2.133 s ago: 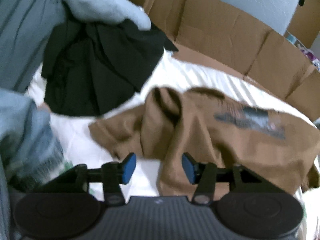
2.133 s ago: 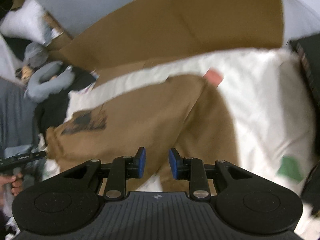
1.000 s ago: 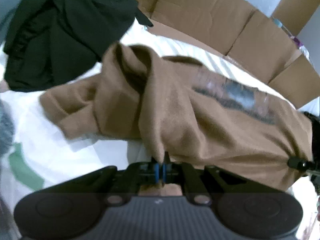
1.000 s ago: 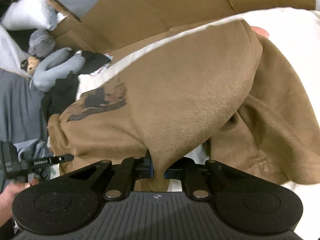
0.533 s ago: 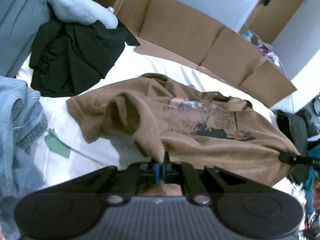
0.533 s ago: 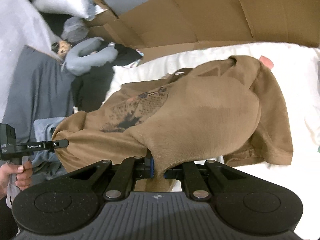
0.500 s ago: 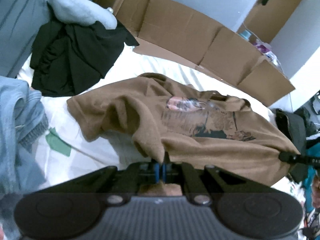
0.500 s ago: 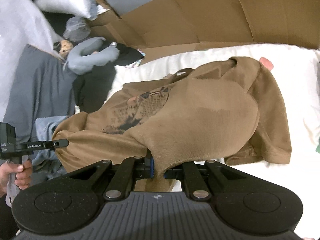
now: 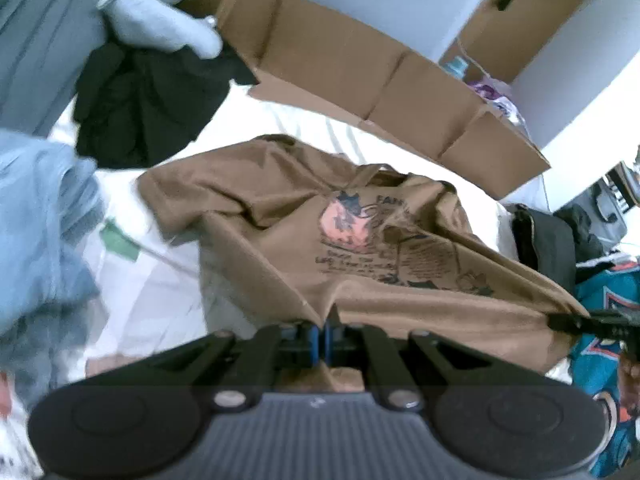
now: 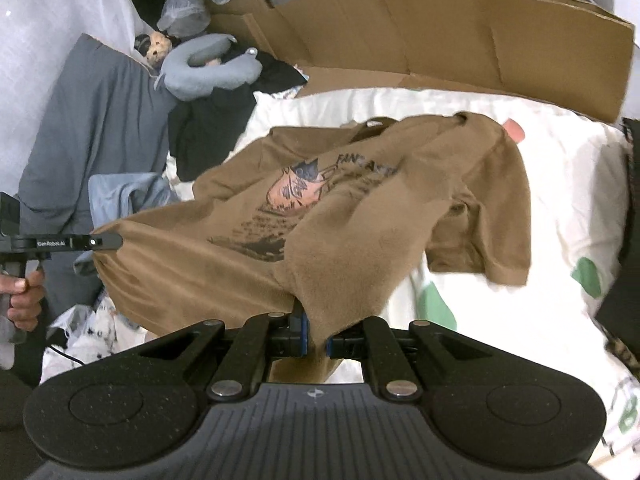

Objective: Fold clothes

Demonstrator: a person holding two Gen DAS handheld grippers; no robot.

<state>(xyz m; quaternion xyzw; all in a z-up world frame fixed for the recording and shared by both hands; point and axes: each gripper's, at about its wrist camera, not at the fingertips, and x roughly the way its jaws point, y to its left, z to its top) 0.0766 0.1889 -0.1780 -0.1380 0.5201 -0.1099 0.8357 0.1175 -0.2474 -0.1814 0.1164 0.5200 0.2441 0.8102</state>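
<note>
Above the bed (image 10: 560, 184), a brown shirt (image 9: 360, 208) with a printed front is hanging stretched between two grippers, its far sleeves and collar trailing on the white sheet. Left gripper (image 9: 322, 338): jaws pressing together on one corner of the hem; right gripper (image 10: 314, 338): jaws pinching the other corner, cloth bunching between them. Around it, a black garment (image 9: 148, 108), blue jeans (image 9: 40, 216), a grey neck pillow (image 10: 208, 72) and flattened cardboard (image 10: 460, 28) are lying at the edges.

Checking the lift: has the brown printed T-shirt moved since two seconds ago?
Yes. The brown printed T-shirt was lifted off the white bedsheet at its hem.
</note>
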